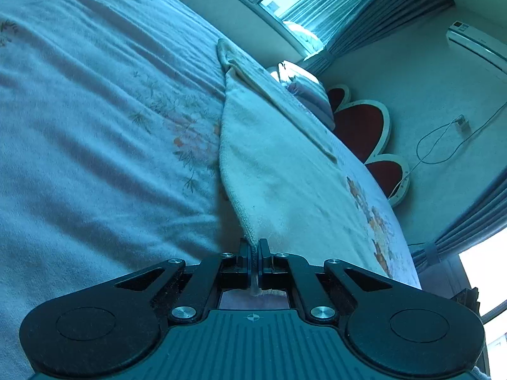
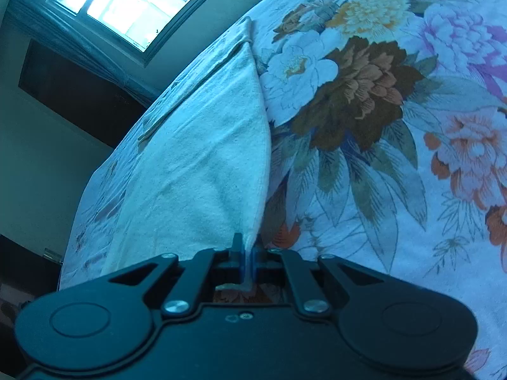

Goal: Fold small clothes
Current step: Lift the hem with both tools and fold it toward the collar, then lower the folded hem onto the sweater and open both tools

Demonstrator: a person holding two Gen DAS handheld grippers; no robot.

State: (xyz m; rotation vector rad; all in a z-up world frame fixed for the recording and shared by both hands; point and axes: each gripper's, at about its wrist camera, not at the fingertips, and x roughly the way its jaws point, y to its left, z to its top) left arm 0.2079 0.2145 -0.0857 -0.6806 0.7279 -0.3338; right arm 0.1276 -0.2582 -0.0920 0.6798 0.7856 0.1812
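A small pale cloth (image 1: 272, 158) lies on the flowered bedsheet (image 1: 95, 126), with its near corner lifted. My left gripper (image 1: 254, 247) is shut on that corner, and the fabric pokes out behind the jaws. In the right wrist view the same pale cloth (image 2: 202, 158) stretches away from my right gripper (image 2: 248, 250), which is shut on another corner of it. The cloth's far end (image 2: 245, 28) rests on the bed, with a folded strip along one edge. Both held corners are raised slightly off the sheet.
The bed's large flower print (image 2: 364, 95) fills the right side of the right wrist view. A red and white petal-shaped headboard (image 1: 364, 123) and pillows (image 1: 304, 88) lie beyond the cloth. A window (image 2: 126, 0), curtains (image 1: 348, 25) and a wall air conditioner (image 1: 475, 44) are behind.
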